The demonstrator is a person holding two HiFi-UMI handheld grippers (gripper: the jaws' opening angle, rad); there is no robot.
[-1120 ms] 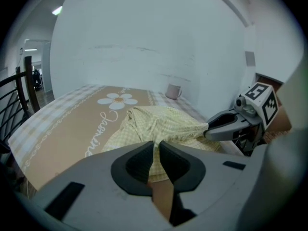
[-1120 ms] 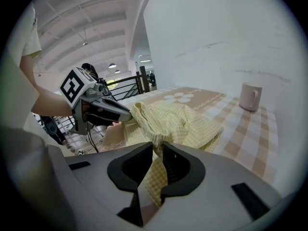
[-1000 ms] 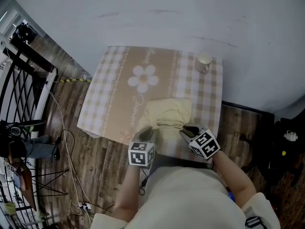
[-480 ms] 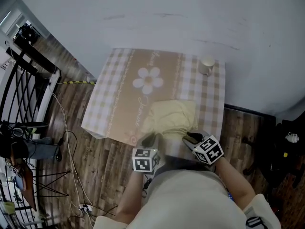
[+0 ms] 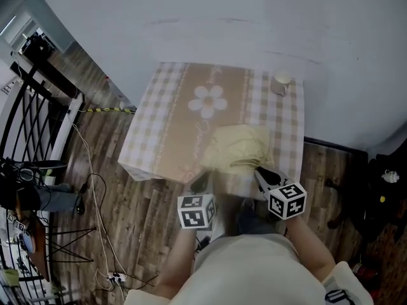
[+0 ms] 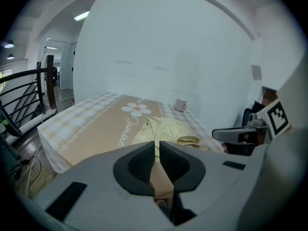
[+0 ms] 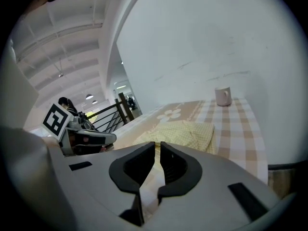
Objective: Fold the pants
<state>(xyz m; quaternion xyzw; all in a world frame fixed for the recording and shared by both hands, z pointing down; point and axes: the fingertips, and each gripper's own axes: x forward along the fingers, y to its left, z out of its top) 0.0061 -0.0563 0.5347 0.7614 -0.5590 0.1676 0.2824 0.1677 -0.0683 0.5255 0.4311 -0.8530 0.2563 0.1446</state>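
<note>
Yellow checked pants [image 5: 238,148] lay folded into a compact bundle on the table [image 5: 289,129]. They rested on its near right part, close to the near edge. A beige checked cloth [image 5: 159,132] covered the table, with a white daisy motif [image 5: 208,100] printed at its centre, beyond the pants. A pale cup [image 5: 280,83] stood upright at the far right corner, well apart from the pants.

The left gripper [image 5: 202,182] was held at the near edge of the table, just short of the left side of the bundle and not touching it. In the left gripper view its jaws had just been closing and stood nearly together, with only a narrow slit left and nothing in it. The pants appeared beyond the jaw tips.

The right gripper [image 5: 264,173] was held at the near right corner of the bundle, its tips close to the fabric. Whether they touched it could not be told from the head view. In the right gripper view its jaws had likewise just been closing. They were drawn nearly together on nothing, and the pants lay ahead of them on the cloth.

Both grippers pointed toward the table and somewhat downward. Wooden flooring [image 5: 146,202] surrounded the table, and a black railing [image 5: 28,116] stood at the left.
</note>
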